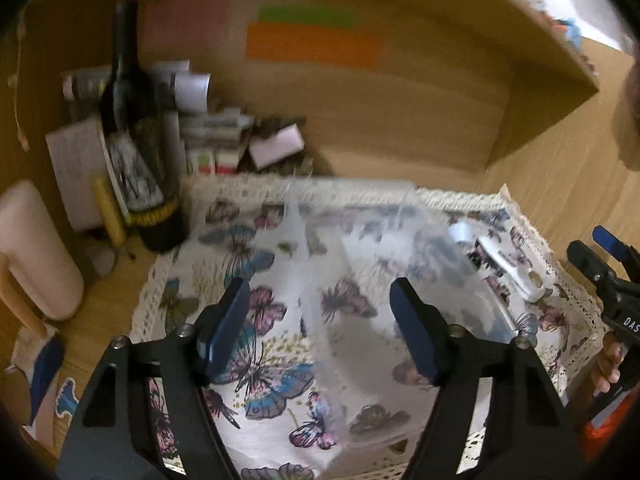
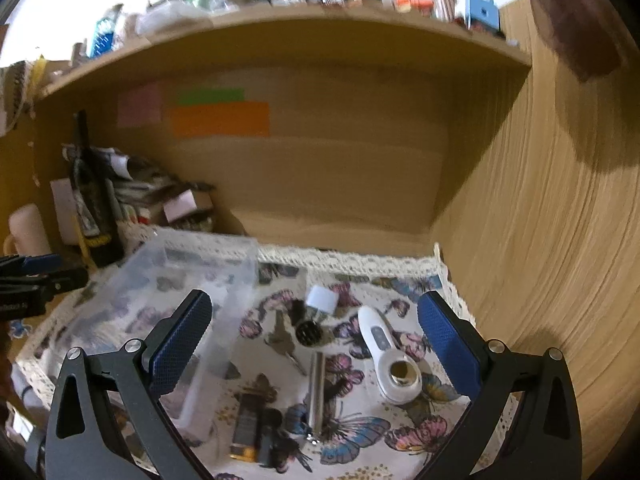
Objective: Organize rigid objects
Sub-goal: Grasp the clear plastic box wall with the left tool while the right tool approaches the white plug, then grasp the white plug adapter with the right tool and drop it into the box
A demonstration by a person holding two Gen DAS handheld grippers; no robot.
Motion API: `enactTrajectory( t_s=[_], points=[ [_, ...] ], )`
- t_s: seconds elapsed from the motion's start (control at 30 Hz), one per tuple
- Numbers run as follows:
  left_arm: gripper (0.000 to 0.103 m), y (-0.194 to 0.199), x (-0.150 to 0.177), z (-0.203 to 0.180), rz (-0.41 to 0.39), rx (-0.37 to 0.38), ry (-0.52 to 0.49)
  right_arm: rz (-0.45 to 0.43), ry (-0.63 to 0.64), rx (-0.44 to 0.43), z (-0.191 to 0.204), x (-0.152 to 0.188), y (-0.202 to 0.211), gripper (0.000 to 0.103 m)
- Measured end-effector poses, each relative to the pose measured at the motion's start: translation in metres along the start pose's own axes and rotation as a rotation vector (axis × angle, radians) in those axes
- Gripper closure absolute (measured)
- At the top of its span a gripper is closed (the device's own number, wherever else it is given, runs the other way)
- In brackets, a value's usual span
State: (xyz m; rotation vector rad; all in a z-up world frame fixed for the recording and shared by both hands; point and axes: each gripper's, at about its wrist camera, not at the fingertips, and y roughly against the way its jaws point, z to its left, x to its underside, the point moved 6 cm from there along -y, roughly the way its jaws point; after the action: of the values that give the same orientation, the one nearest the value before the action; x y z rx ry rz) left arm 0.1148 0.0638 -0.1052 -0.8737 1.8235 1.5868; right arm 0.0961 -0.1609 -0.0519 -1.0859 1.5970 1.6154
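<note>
A clear plastic box [image 2: 188, 280] stands on the butterfly cloth [image 2: 360, 432], left of several small items: a white handheld device [image 2: 384, 344], a silver metal cylinder [image 2: 316, 388], keys [image 2: 284, 340], a small white-capped bottle [image 2: 320, 300] and a dark rectangular item [image 2: 248, 428]. My right gripper [image 2: 316, 344] is open and empty above these items. My left gripper [image 1: 320, 320] is open and empty above the clear box [image 1: 360, 248], which is blurred here. The white device [image 1: 508, 264] and the right gripper [image 1: 608, 264] show at the right.
A dark wine bottle [image 1: 136, 140], stacked small boxes [image 1: 224, 136] and a pink mug [image 1: 32, 248] stand at the back left of the wooden desk. A shelf [image 2: 320, 36] with clutter hangs above. A wooden side wall [image 2: 552, 240] closes the right.
</note>
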Motion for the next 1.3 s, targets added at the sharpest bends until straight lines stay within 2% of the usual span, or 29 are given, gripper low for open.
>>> enactTrajectory(
  t_s=[0.13, 0.43, 0.53, 0.7, 0.8, 1.07, 1.13, 1.27, 1.3],
  points=[
    [0.056, -0.019, 0.005, 0.012, 0.073, -0.008, 0.013, 0.058, -0.011, 0.018, -0.009, 0.008, -0.016, 0.0],
    [0.064, -0.043, 0.001, 0.006, 0.149, 0.021, -0.029, 0.185, 0.016, 0.05, -0.027, 0.015, -0.06, 0.002],
    [0.075, -0.052, 0.0, 0.007, 0.178, 0.02, -0.028, 0.226, 0.022, 0.042, -0.028, 0.013, -0.077, 0.009],
    [0.082, -0.065, 0.005, 0.007, 0.231, 0.056, -0.011, 0.301, 0.011, 0.009, -0.025, 0.011, -0.106, 0.017],
    [0.088, -0.066, 0.006, 0.003, 0.235, 0.067, -0.022, 0.348, 0.001, -0.012, -0.022, 0.012, -0.125, 0.021],
    [0.088, -0.065, 0.005, 0.002, 0.218, 0.057, -0.033, 0.46, -0.008, -0.041, -0.017, 0.015, -0.173, 0.029],
    [0.088, -0.065, 0.005, 0.002, 0.213, 0.053, -0.035, 0.496, -0.01, -0.045, -0.016, 0.018, -0.186, 0.034],
    [0.089, -0.064, 0.005, 0.002, 0.202, 0.043, -0.044, 0.573, -0.013, -0.068, -0.013, 0.028, -0.204, 0.062],
    [0.089, -0.064, 0.005, 0.001, 0.201, 0.042, -0.045, 0.581, -0.015, -0.073, -0.013, 0.03, -0.206, 0.065]
  ],
)
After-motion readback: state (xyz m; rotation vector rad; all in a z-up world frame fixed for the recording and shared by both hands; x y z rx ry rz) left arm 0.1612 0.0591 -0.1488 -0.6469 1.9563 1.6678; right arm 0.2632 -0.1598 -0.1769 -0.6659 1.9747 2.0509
